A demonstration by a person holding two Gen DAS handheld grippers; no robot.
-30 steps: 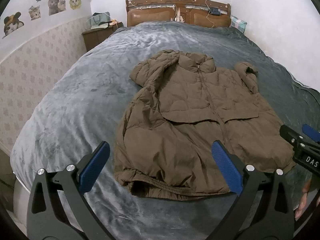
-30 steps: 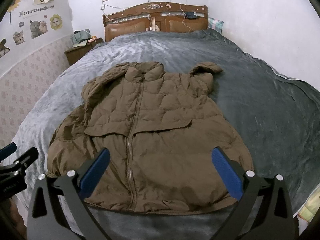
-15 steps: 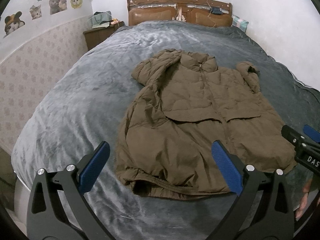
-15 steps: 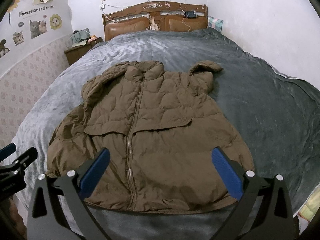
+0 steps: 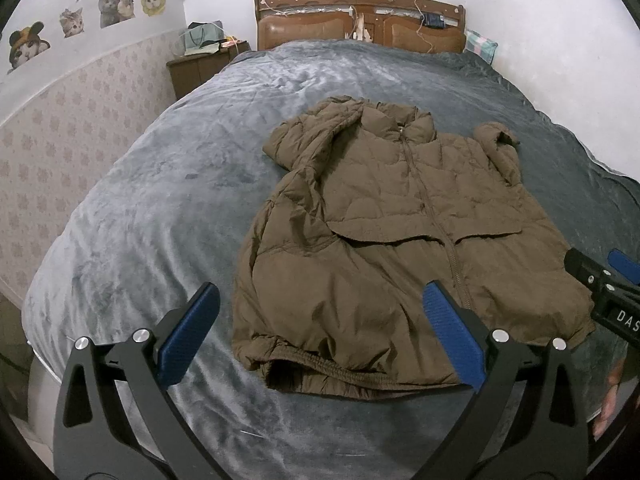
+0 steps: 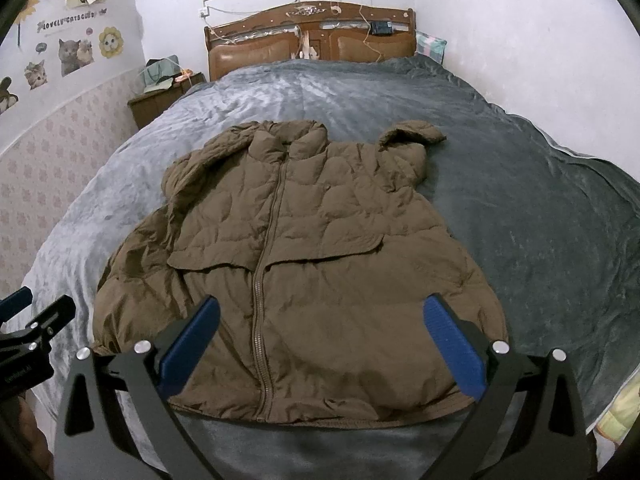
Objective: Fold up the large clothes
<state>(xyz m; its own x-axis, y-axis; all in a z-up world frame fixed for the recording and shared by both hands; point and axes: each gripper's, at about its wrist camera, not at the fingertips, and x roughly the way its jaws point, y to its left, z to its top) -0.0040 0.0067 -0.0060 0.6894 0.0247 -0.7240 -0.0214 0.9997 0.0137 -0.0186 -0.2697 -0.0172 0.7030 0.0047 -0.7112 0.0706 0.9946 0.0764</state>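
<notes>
Left claw (image 5: 320, 338) beside jacket (image 5: 400, 240) hem

Right gripper (image 5: 608, 284) cut off by the right edge of the left wrist view; spread of jaws not shown there. Left gripper (image 6: 28, 332) likewise cut off at the left edge of the right wrist view. Fingers (image 5: 610, 394) of a hand partly hidden behind the gripper frame. Near corner of jacket (image 5: 400, 248) hem hidden behind the blue pad (image 5: 452, 340). Sleeves folded under or bunched; cuffs not made out. Items on nightstand (image 6: 160, 98) too small to tell. Device (image 6: 380, 27) on headboard (image 6: 312, 36) too small to identify. Pale cloth (image 6: 620, 408) cut off at lower right edge.
</notes>
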